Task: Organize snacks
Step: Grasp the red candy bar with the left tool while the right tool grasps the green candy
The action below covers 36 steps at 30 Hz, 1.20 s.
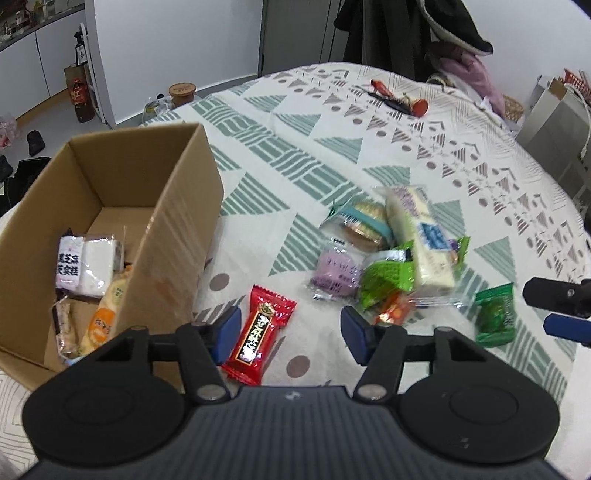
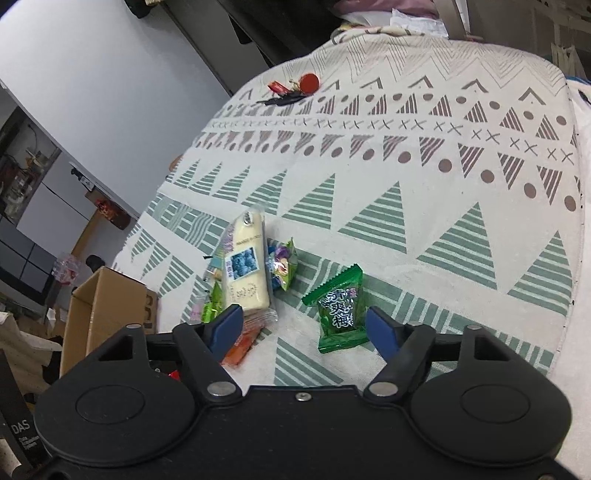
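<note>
A cardboard box [image 1: 177,206] stands at the left on the patterned cloth and holds several snack packs [image 1: 86,269]. A red candy pack [image 1: 258,336] lies next to the box, between the open fingers of my left gripper [image 1: 290,334]. A pile of snacks [image 1: 391,251] lies to the right, with a long cream wafer pack [image 2: 245,269] on top. A green plum-candy pack [image 2: 341,310] lies apart, between the open fingers of my right gripper [image 2: 306,328]. The right gripper's fingertips [image 1: 561,310] show at the left view's right edge. Both grippers hover just above the cloth, empty.
The patterned cloth [image 2: 424,184] covers a round table. Keys and a red tag [image 2: 295,90] lie at the far side. Beyond the box are a white wall, floor clutter and a jar [image 1: 181,92]. Clothes hang behind the table [image 1: 413,33].
</note>
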### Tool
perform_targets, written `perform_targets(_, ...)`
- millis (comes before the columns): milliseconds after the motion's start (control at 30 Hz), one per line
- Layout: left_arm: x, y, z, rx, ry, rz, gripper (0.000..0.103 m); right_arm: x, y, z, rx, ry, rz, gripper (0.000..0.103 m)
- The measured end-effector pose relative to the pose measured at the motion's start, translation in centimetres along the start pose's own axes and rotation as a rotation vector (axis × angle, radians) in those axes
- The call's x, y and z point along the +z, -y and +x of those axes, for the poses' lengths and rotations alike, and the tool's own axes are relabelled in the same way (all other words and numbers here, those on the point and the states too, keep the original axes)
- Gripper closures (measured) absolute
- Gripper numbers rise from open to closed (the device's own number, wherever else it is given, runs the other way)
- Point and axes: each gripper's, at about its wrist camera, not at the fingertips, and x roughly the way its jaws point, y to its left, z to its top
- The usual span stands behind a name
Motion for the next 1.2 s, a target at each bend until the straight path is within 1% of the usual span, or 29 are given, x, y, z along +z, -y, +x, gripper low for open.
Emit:
perform_targets(100,-0.2,-0.1,0.9,0.013,-0.008,0.000,0.047,0.0,0.1,0.9,-0.019,-0.018,-0.004,0.035)
perform_targets(200,-0.3,-0.2,2.0,0.016,-0.034,-0.010,0.049,0.1,0.1,1.8,-0.041,-0.031,-0.011,0.035)
perform_targets(333,-0.5,-0.2,2.7,0.020,-0.049,-0.014,0.050,0.3,0.1,2.8,-0.063,-0.044,-0.022,0.035)
perform_targets(433,-0.7,-0.7,3.4,0.007,-0.080,-0.051,0.057,0.3,-0.1,3.6,-0.080,-0.061,-0.040,0.035)
perform_targets(500,-0.8,-0.9,3.4,0.005,-0.077,-0.057,0.060,0.3,0.0,4.1,-0.088,-0.070,-0.039,0.035)
perform_targets(533,-0.8,-0.9,3.3,0.005,-0.076,-0.056,0.065,0.3,0.0,4.4,-0.094,-0.071,-0.043,0.039)
perform_targets(567,-0.8,-1.0,3.3,0.003,-0.077,-0.060,0.073,0.3,0.0,4.6,-0.097,-0.076,-0.045,0.043)
perform_targets(633,-0.8,-1.1,3.2,-0.003,-0.081,-0.066,0.083,0.1,0.2,5.2,-0.098,-0.105,-0.041,0.069)
perform_targets(667,-0.7,-1.1,3.1,-0.008,-0.083,-0.068,0.084,-0.1,0.4,5.5,-0.101,-0.122,-0.036,0.069)
perform_targets(733,-0.7,-1.1,2.8,-0.021,-0.088,-0.071,0.084,-0.3,0.4,5.3,-0.094,-0.118,-0.038,0.073)
perform_targets(800,-0.7,-1.1,2.2,-0.033,-0.082,-0.070,0.084,-0.2,0.1,4.8,-0.084,-0.109,-0.039,0.073)
perform_targets(1033,-0.1,-1.3,-0.7,-0.050,-0.033,-0.071,0.084,-0.1,-1.0,2.7,-0.037,-0.051,-0.047,0.074)
perform_targets(1200,0.2,-2.1,-2.8,-0.052,-0.002,-0.084,0.084,-0.2,-2.7,1.3,-0.003,-0.014,-0.070,0.074)
